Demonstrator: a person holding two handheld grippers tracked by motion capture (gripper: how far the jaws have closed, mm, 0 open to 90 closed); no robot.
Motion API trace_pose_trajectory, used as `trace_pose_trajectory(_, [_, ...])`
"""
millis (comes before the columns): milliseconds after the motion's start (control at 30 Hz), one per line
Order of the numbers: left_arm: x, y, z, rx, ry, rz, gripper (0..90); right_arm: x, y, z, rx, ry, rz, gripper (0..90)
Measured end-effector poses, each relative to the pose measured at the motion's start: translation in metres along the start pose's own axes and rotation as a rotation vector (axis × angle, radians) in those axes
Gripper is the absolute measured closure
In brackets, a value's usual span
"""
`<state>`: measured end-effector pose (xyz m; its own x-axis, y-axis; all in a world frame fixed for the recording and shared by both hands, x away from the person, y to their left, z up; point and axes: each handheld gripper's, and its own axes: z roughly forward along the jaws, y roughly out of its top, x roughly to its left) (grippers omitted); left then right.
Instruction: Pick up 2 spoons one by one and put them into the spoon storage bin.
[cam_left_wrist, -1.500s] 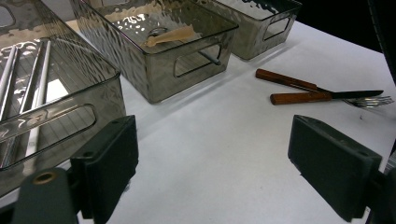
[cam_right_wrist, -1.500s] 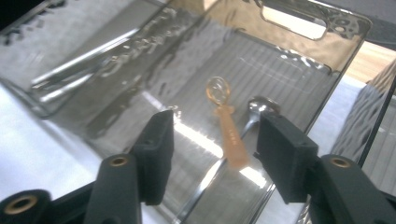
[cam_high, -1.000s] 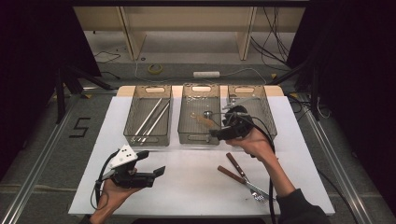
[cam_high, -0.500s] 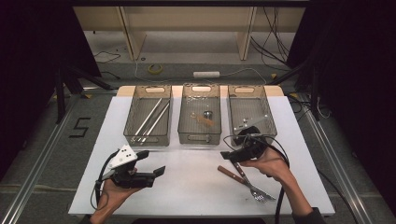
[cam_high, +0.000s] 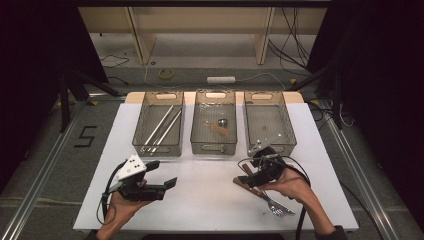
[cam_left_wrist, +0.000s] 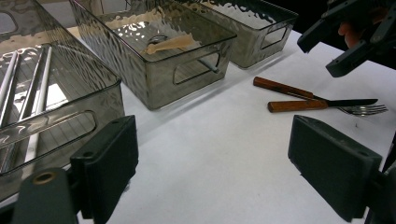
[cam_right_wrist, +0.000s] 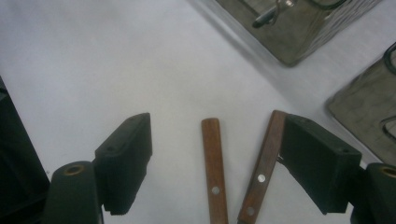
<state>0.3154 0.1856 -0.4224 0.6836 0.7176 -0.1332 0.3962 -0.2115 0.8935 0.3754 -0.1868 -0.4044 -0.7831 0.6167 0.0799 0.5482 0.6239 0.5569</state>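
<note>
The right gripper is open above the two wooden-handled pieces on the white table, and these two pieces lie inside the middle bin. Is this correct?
Not quite. The two wooden-handled pieces lie on the bare white table, in front of the middle bin, as the high view shows. The right gripper is indeed open above them.

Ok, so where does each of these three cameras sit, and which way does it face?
High view: above the person's side, facing forward and down on the white table; both forearms show.
Left gripper view: on the left hand-held gripper, facing across the table; its black jaws show.
Right gripper view: on the right hand-held gripper, facing down; its jaws show.
All three share the two wooden-handled cutlery pieces.
</note>
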Motion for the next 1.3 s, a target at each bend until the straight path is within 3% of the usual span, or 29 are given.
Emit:
trace_pose_trajectory(1033, [0.0,0.001,0.0,-0.003,0.001,0.002,15.3,0.015,-0.021,0.019,0.169,0.036,-0.051,26.0])
trace_pose_trajectory(1300, [0.0,0.0,0.0,-0.002,0.0,0.0,15.4,0.016,-0.027,0.023,0.22,0.031,-0.054,29.9])
